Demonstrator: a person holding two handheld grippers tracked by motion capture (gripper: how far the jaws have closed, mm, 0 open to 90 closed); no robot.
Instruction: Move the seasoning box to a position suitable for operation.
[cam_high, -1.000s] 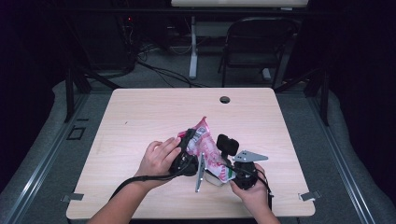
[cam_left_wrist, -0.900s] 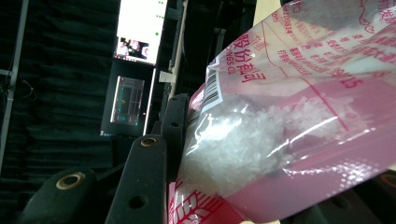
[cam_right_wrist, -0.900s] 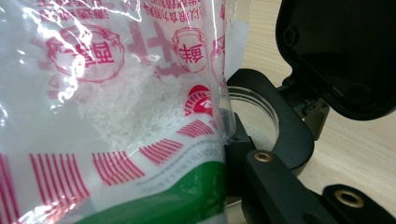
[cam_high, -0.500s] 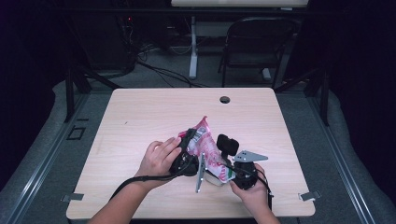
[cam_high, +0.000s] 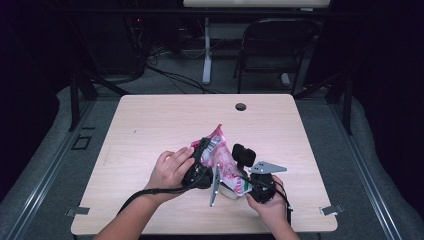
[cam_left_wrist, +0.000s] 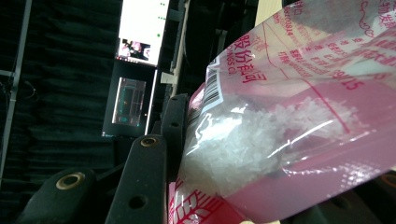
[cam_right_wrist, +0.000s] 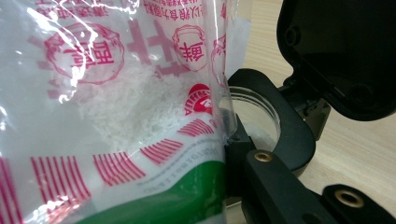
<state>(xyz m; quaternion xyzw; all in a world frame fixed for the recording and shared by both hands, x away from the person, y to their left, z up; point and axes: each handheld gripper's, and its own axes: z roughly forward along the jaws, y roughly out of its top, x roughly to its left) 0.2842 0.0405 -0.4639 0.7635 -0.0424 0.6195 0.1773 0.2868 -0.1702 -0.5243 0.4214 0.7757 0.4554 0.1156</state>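
Bag (cam_high: 220, 155) of white crystals: soft, crinkly, slippery film. Left gripper (cam_high: 204, 152) & right gripper (cam_high: 239, 181) both clamped on it; hold edges.

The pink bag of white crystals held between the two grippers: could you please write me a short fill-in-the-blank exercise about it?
1. The bag holds white ____ that show through its clear film.
2. In the high view, the left gripper and right gripper hold the bag above a light ____ table.
3. In the right gripper view, a round jar with its black ____ flipped open stands beside the bag.

Missing words: crystals; wooden; lid
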